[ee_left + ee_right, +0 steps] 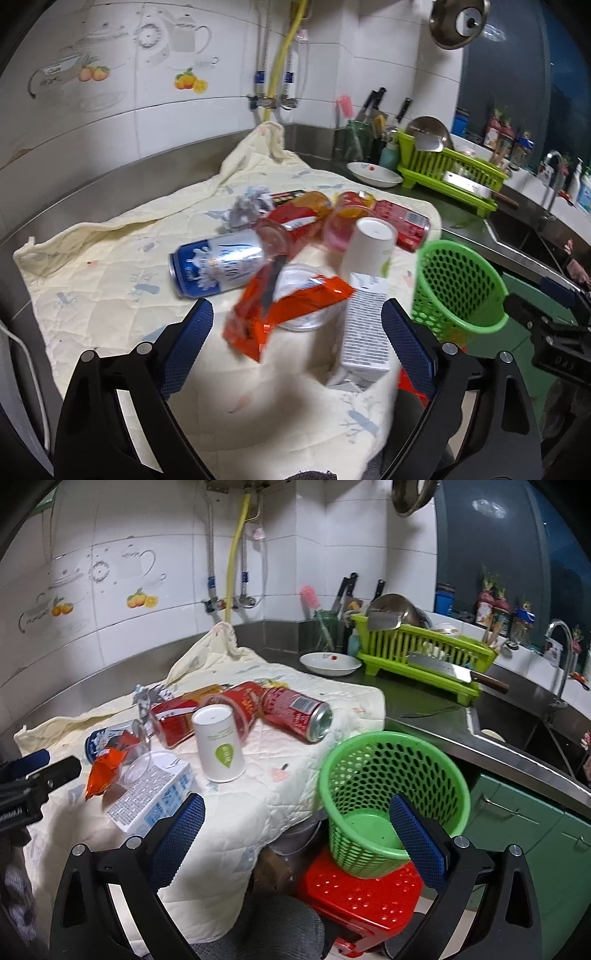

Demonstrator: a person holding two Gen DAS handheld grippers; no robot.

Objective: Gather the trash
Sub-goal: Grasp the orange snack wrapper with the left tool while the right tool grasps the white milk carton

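Both grippers hang spread wide and empty over a litter pile on a quilted cloth (110, 266), with the green basket (391, 797) off the cloth's edge.

In the left wrist view the left gripper (297, 347) has its jaws far apart, holding nothing; at 12 o'clock ahead of it lies an orange wrapper (291, 306) over a clear plastic lid (306, 295), with a small white carton (364, 328) at about 1 o'clock just inside the right finger, a blue can (218, 266) at 11 o'clock, an upturned white cup (369, 247) and a red can (402, 221) beyond. The right gripper (297, 834), likewise open and empty, hovers by the basket, whose rim sits at 1 o'clock against its right finger, possibly touching, though the fisheye blur leaves that unclear. The basket rests on a red stool (354, 897).
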